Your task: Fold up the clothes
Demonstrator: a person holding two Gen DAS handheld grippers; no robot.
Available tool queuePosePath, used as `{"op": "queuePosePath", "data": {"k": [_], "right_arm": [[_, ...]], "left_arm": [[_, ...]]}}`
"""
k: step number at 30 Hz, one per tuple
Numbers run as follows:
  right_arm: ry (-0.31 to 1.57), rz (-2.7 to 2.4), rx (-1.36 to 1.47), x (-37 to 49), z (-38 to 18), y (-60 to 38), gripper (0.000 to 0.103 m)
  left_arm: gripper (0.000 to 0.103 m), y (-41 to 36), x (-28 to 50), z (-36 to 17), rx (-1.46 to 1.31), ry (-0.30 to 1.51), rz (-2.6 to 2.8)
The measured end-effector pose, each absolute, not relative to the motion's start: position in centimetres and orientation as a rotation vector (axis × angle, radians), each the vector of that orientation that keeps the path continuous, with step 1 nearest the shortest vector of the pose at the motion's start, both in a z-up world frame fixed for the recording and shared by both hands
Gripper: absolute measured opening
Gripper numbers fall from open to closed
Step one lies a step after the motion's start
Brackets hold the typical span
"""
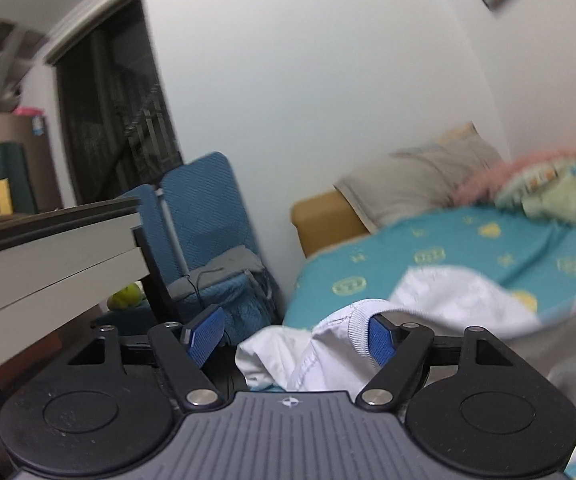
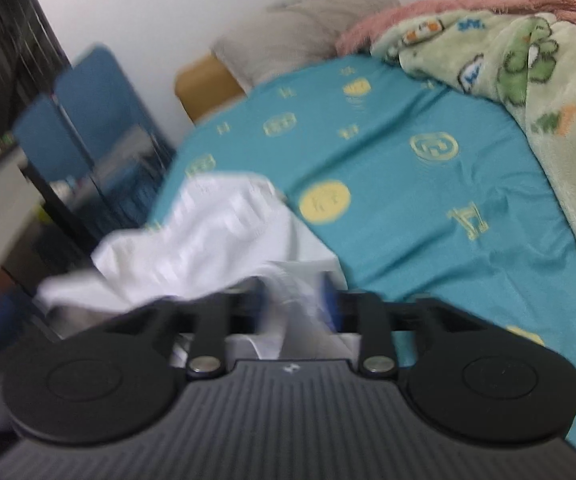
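Note:
A white garment (image 1: 448, 300) lies crumpled at the near edge of a bed with a teal patterned sheet (image 1: 468, 248). My left gripper (image 1: 293, 336) stands open, its blue pads far apart. A ribbed hem of the garment drapes over the right pad (image 1: 382, 340), and the left pad (image 1: 204, 334) is bare. In the blurred right wrist view the same white garment (image 2: 216, 232) is bunched on the teal sheet (image 2: 408, 184). My right gripper (image 2: 295, 304) stands open with a fold of the cloth loose between its pads.
A grey desk edge (image 1: 48, 256) juts in at the left, with a blue folding chair (image 1: 208, 208) and a dark doorway (image 1: 112, 120) behind it. A grey pillow (image 2: 304, 20) and a green and pink blanket (image 2: 528, 80) lie at the bed's far end.

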State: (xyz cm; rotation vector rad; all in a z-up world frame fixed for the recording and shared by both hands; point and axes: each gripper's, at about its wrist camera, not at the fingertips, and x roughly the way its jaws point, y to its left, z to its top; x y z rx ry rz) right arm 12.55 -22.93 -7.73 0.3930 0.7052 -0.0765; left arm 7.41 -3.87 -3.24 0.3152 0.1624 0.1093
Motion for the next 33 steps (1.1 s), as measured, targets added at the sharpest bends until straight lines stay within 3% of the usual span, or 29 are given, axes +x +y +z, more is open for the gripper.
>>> {"op": "queuePosePath", "data": {"k": [1, 7, 9, 11, 16, 23, 30, 33], "right_arm": [[0.737, -0.091, 0.36, 12.8, -8.3, -22.6, 0.077], [0.903, -0.187, 0.253, 13.5, -12.0, -21.8, 0.075], [0.856, -0.253, 0.287, 12.9, -11.6, -22.4, 0.076], [0.71, -0.34, 0.305, 11.4, -9.7, -22.9, 0.083], [0.363, -0.434, 0.283, 8.3, -5.4, -22.8, 0.083], [0.424, -0.36, 0.307, 8.6, -6.1, -22.9, 0.083], [0.245, -0.273, 0.312, 7.0, -3.2, -22.7, 0.083], [0.168, -0.219, 0.31, 6.4, 0.7, -23.0, 0.083]], "left_arm": [[0.076, -3.5, 7.2, -2.7, 0.293, 0.15, 0.117], [0.077, -1.8, 6.5, -1.0, 0.212, 0.121, 0.192], [0.079, -1.5, 6.5, -1.2, 0.221, 0.137, 0.214], [0.081, -1.3, 6.5, -1.6, 0.237, 0.171, 0.226], [0.084, -1.9, 7.9, -3.8, 0.341, 0.273, 0.22], [0.087, -0.1, 9.4, -5.5, 0.275, 0.401, 0.254], [0.091, 1.6, 4.8, 0.3, 0.138, 0.178, 0.344], [0.091, 2.2, 2.8, 4.7, 0.046, 0.103, 0.368]]}}
